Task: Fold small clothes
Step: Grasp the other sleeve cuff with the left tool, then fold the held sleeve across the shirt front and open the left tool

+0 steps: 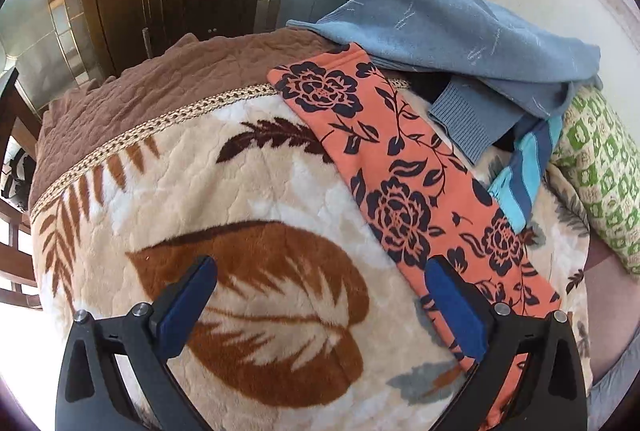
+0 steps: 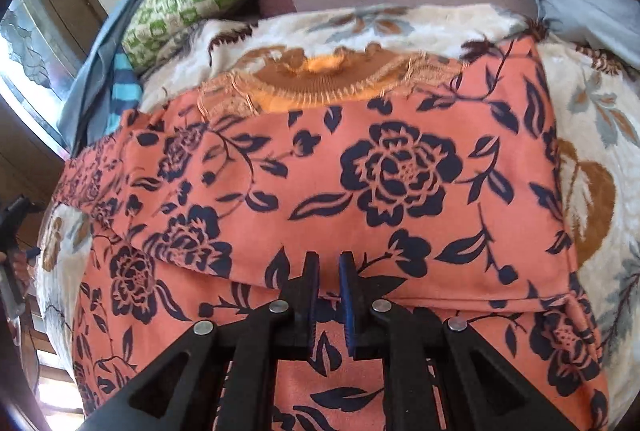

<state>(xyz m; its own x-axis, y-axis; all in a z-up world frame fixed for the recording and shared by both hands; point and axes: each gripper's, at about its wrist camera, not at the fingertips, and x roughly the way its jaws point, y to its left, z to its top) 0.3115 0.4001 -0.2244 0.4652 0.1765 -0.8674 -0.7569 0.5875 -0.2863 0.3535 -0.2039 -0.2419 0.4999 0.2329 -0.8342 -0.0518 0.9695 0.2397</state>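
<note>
The left gripper (image 1: 322, 267) stands wide open above the bed, nothing between its blue-padded fingers (image 1: 188, 307); one finger hangs over a big brown leaf printed on the plush blanket (image 1: 224, 183), the other over the lower end of the orange floral garment (image 1: 404, 167). The right gripper (image 2: 329, 263) is nearly closed, its two fingers only a narrow slit apart, and nothing can be seen pinched between them; it hovers just over the garment's folded edge, and whether the tips touch the cloth cannot be told. In the right wrist view the garment (image 2: 400, 167) is a thin, matte orange fabric printed with dark navy roses and leaves, folded over itself so that a straight doubled edge runs across just ahead of the fingertips, with an orange stitched trim (image 2: 320, 91) at its far side. In the left wrist view it lies as a long narrow strip running diagonally across the blanket. Beyond its far end a ribbed blue knit sweater (image 1: 440, 27) is heaped over a blue-striped cloth (image 1: 524, 171), next to a green-and-cream patterned pillow (image 1: 600, 167). The blanket is thick and fluffy, cream with brown leaves, edged by a braided band (image 1: 152, 127) and a brown quilted border. Its left part lies bare and gives open room.
</note>
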